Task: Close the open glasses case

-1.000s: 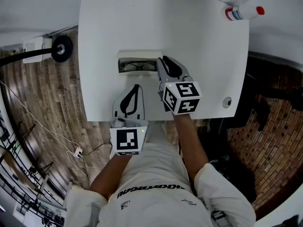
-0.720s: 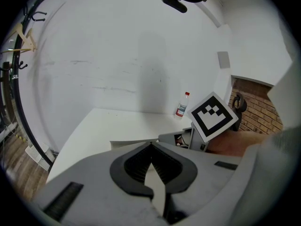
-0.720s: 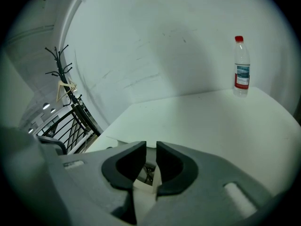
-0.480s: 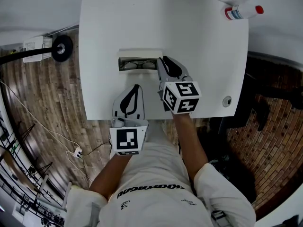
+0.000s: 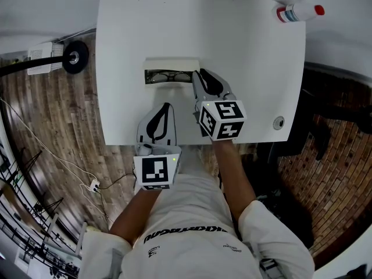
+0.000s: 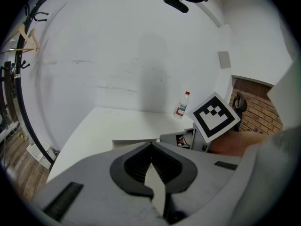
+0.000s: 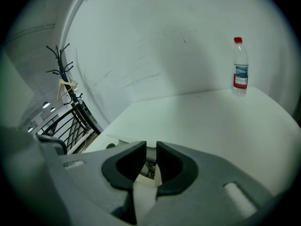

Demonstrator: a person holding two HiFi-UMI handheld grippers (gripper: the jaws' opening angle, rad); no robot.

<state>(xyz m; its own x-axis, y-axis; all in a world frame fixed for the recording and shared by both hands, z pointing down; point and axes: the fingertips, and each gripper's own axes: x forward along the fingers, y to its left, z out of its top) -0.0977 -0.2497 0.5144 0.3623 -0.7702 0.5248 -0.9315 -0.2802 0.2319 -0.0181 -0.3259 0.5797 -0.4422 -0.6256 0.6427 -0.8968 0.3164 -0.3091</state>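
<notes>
Approach step: right gripper (image 5: 197, 74), fingers narrowly parted, beside the open glasses case (image 5: 168, 77); left gripper (image 5: 168, 106), fingers together, idle; the lid (image 5: 171, 64) probably needs pushing down next.

— How many grippers are counted?
— Two: the left gripper (image 5: 167, 106) and the right gripper (image 5: 200, 72). Two marker cubes are counted with them, the left cube (image 5: 156, 171) and the right cube (image 5: 222, 120), each behind its own jaws.
— What is counted ahead of the jaws?
— One glasses case (image 5: 171, 64) is counted just beyond the right jaws, with one pair of glasses (image 5: 168, 78) seen inside it. One bottle (image 5: 299, 11) is counted far ahead and to the right.
— And the rest?
— One table (image 5: 244, 57) is counted beneath both pairs of jaws. One round fitting (image 5: 279, 125) is counted on it, right of the right jaws. One coat stand (image 7: 66, 74) is counted well off to the left, and one person (image 5: 192, 231) behind the jaws.
</notes>
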